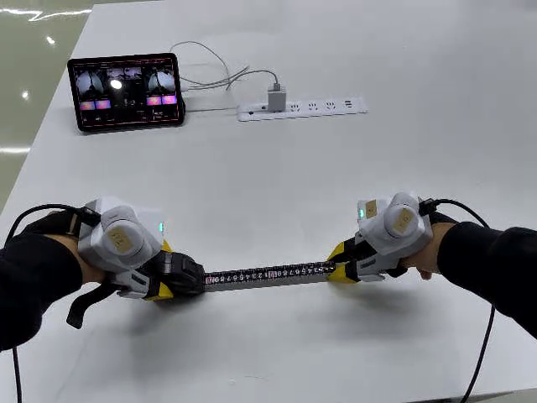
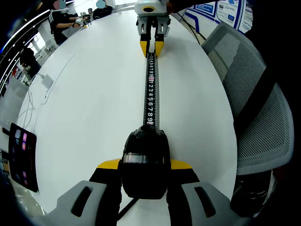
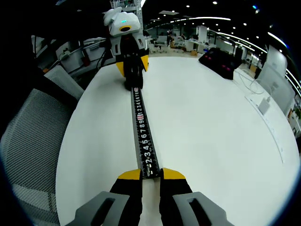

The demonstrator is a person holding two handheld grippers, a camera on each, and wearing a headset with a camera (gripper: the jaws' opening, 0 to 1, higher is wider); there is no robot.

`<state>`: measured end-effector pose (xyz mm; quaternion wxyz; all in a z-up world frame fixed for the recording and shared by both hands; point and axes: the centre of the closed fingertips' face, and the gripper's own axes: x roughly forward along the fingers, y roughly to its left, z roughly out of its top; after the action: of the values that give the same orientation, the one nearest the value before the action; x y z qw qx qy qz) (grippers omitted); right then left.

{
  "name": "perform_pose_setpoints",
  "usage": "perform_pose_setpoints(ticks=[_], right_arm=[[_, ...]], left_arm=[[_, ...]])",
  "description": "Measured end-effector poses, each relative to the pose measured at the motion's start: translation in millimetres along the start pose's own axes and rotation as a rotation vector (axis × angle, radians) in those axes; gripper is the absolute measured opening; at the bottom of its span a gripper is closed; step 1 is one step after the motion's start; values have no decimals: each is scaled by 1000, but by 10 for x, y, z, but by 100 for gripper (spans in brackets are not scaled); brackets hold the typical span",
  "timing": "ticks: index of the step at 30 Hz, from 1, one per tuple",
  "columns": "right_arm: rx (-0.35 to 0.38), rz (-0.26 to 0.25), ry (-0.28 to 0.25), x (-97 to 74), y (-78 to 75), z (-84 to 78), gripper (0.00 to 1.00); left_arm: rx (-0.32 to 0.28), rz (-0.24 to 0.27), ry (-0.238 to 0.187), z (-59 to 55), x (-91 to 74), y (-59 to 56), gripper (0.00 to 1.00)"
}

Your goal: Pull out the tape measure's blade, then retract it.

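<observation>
While the left tool clamps its yellow-tipped jaws on both sides of the black tape measure case, the right tool pinches the free end of the blade between its closed jaws. Drawn out straight, the blade spans the gap between the two tools with its numbers facing up. It runs alongside the near edge of the white tabletop, close to that edge. Whether the blade touches the tabletop or hangs just above it cannot be told.

From the left gripper view, the case sits between the jaws at the bottom and the blade stretches away to the right tool. From the right gripper view, the lowest numbers begin just past the yellow jaw tips, and the strip leads off to the case.

Farther out, a lit tablet lies near the left edge. A white power strip lies beside it toward the far edge, with a charger plugged into it. A grey mesh chair stands just off the near edge.
</observation>
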<state>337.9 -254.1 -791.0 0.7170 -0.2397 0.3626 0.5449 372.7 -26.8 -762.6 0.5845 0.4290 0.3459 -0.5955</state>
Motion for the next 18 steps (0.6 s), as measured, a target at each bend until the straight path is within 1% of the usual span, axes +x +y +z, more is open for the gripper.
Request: perform_pose_setpoints(ticks=[18], right_arm=[[8,-8,8,-68,-14,-83,9]], left_arm=[[1,-1,1,9,-10,-3,31]])
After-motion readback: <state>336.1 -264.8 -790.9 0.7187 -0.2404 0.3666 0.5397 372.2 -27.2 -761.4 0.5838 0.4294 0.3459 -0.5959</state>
